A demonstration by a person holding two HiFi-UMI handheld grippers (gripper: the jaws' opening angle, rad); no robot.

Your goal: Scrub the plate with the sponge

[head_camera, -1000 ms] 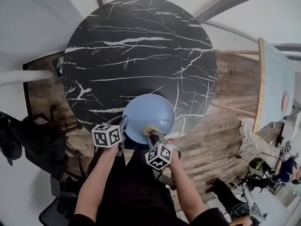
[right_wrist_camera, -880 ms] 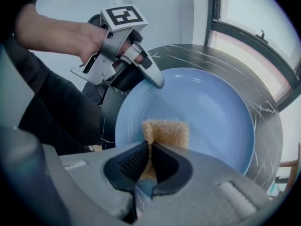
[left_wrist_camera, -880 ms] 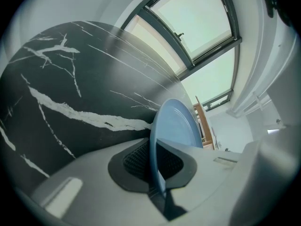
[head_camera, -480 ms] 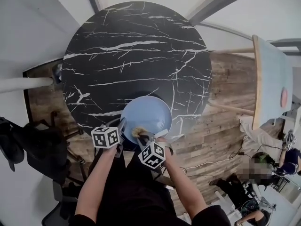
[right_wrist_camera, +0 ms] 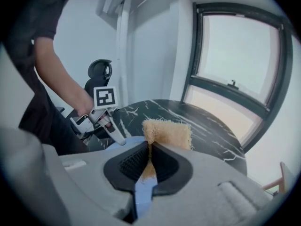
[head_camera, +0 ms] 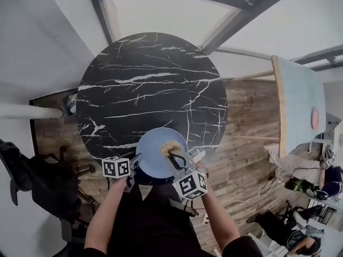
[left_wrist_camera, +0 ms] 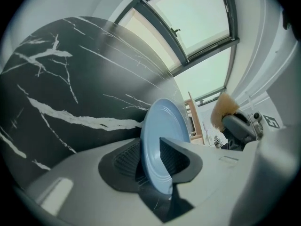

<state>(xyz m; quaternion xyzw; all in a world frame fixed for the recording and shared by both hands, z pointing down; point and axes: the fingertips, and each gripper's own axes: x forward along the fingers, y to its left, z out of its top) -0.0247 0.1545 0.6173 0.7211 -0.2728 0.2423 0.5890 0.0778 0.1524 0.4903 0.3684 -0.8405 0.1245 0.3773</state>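
Your left gripper has just been opening its jaws. They now stand wide, with the near rim of the blue plate between them. The left pad is clear of the rim, and the right pad looks close against it, though I can't be sure it touches. The plate sits at the near edge of the black marble table, in the lower middle of the head view. Your right gripper is clamped tight on the tan sponge, which sticks out past the jaw tips. In the head view the sponge shows over the upper right part of the plate, just right of your left gripper
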